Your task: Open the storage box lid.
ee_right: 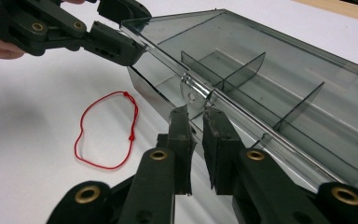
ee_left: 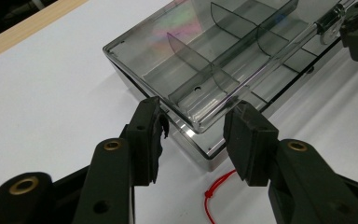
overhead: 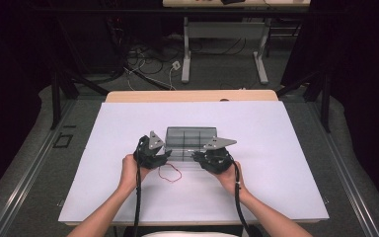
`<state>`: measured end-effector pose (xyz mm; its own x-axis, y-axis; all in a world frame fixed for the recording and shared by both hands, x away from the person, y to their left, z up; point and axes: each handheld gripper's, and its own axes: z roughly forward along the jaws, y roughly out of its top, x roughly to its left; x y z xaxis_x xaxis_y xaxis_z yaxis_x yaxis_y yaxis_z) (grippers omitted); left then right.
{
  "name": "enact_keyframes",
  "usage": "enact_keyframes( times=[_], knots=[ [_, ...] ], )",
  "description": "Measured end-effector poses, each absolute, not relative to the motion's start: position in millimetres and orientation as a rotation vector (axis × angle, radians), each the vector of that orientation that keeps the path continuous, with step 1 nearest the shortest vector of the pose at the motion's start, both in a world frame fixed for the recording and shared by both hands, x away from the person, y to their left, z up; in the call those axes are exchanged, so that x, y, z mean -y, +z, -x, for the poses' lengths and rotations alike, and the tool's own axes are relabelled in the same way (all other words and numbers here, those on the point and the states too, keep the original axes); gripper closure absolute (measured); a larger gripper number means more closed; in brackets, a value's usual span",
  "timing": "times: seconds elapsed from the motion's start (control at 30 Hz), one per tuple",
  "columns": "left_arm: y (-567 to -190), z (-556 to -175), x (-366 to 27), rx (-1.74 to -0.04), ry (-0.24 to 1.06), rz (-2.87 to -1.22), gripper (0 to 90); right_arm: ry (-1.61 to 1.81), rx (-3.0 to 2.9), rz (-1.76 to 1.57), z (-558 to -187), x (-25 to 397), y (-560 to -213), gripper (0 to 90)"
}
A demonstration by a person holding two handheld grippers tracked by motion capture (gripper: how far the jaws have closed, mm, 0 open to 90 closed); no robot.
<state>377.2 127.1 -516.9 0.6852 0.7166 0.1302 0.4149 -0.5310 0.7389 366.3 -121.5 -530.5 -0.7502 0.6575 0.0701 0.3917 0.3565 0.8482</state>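
A smoky clear compartment box (overhead: 191,134) lies at the middle of the white table. Its lid (ee_right: 242,42) is lifted slightly at the front edge, and dividers (ee_left: 193,60) show through it. My left gripper (ee_left: 193,126) is open, its jaws straddling the box's near left corner without touching it; it also shows in the high view (overhead: 165,154) and the right gripper view (ee_right: 121,28). My right gripper (ee_right: 198,114) is shut on the lid's small round front latch tab (ee_right: 192,93), at the front right of the box (overhead: 197,157). A red string loop (ee_right: 107,130) lies on the table in front of the box (overhead: 170,174).
The white table top (overhead: 276,173) extends well to either side of the box. Its wooden far edge (overhead: 192,95) lies beyond the box. A desk frame (overhead: 224,44) and cables on the floor lie farther back. Black cables (overhead: 138,202) trail back along both forearms.
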Motion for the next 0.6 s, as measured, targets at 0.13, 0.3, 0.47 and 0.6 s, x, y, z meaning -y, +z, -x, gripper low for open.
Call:
enact_keyframes(
  times=[0.13, 0.3, 0.47, 0.6],
  knots=[
    [-518.2, -376.0, -127.8, -0.856, 0.571, -2.181, 57.6, 1.325, -2.349, -0.931, -365.1, 125.9, -528.7, 78.8],
    [-517.8, -374.1, -127.5, -0.839, 0.605, -2.166, 58.0, 1.295, -2.355, -0.953, -364.4, 135.2, -527.1, 73.8],
    [-518.8, -374.1, -129.0, -0.827, 0.621, -2.127, 58.9, 1.269, -2.355, -0.986, -363.1, 146.5, -525.3, 68.9],
    [-517.8, -374.1, -130.1, -0.820, 0.628, -2.122, 59.8, 1.250, -2.336, -1.008, -364.5, 154.3, -522.0, 66.1]
  ],
)
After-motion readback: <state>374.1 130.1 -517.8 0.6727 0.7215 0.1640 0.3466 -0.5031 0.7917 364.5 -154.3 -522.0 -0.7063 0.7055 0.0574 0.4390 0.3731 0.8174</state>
